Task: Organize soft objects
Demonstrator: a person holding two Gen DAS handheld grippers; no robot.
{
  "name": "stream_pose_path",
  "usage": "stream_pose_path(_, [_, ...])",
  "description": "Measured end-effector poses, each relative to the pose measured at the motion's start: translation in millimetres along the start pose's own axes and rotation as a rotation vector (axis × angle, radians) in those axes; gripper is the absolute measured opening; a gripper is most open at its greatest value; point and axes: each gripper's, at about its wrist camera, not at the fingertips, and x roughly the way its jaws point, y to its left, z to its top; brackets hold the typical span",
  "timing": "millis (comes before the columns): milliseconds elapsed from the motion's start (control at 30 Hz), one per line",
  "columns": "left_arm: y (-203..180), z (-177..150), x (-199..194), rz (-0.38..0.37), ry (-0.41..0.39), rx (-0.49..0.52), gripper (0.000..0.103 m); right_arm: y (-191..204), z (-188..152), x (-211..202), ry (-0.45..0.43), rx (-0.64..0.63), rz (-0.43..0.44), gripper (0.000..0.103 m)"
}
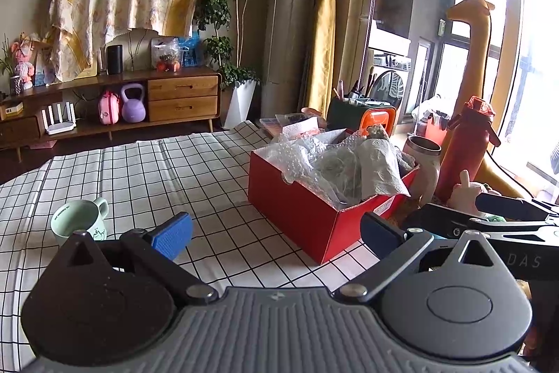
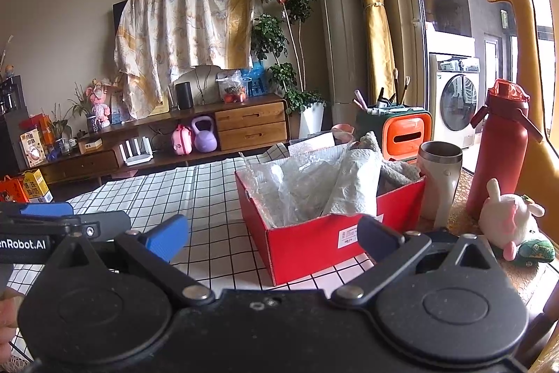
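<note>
A: Both grippers, left (image 1: 276,236) and right (image 2: 272,238), gape wide, holding nothing, before the red box (image 2: 314,240) already stuffed with bubble wrap (image 2: 290,187).

B: Next?

A: Likely the bunny (image 2: 506,219), lying right of the box beside the bottle (image 2: 499,149); the right gripper must swing over.

A tabletop (image 2: 216,194) under a black-and-white checked cloth carries a red box (image 2: 314,233) stuffed with bubble wrap, a pale green mug (image 1: 82,221), a steel tumbler (image 2: 438,184), a red bottle (image 2: 499,149), and what seems a white plush bunny (image 2: 506,219) at its right edge.
</note>
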Motion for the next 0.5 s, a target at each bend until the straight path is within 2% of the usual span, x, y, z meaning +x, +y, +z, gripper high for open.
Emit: stream_pose_path(500, [0.7, -1.7, 0.6, 0.001, -0.001, 0.000, 0.103, -1.7, -1.4, 1.4, 0.005, 0.003, -0.001, 0.103])
